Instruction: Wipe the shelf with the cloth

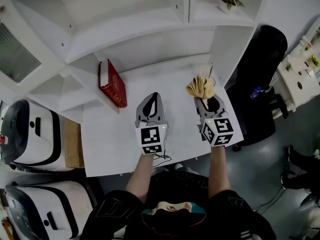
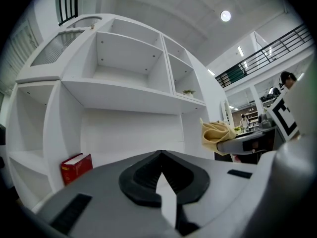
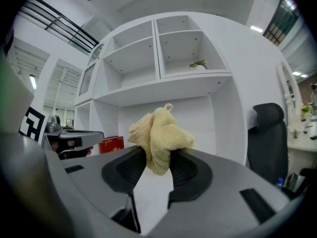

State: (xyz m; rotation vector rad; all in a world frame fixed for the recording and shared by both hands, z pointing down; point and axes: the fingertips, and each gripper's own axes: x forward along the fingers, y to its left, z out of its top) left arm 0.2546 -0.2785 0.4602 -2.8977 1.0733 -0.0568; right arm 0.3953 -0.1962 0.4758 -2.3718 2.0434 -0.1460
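1. Risk: the right gripper held the cloth by only a small bottom fold. A firm drag across a board would likely pull it out of the jaws.
2. Risk: the cloth was bunched into a lump, so little of it would meet the surface. A pass made like this might wipe with the jaw tips, not the fabric.
3. Risk: the cloth sat close to the right side panel of the shelf. A wide sweep could knock the gripper against it.
4. Risk: a red book leaned at the left end of the desk. A stroke carried that far could topple it.
5. Cloth: pale yellow terry, soft and crumpled, with a small hanging loop at its top. It stood up out of the jaws, which were clamped on its lower part.
6. Position: the cloth was above the back right of the desk, in front of the lowest open bay. Whether it touched anything could not be told; it appeared to be held clear.
7. Left gripper: jaws together with nothing between them, over the middle of the desk beside the right gripper.
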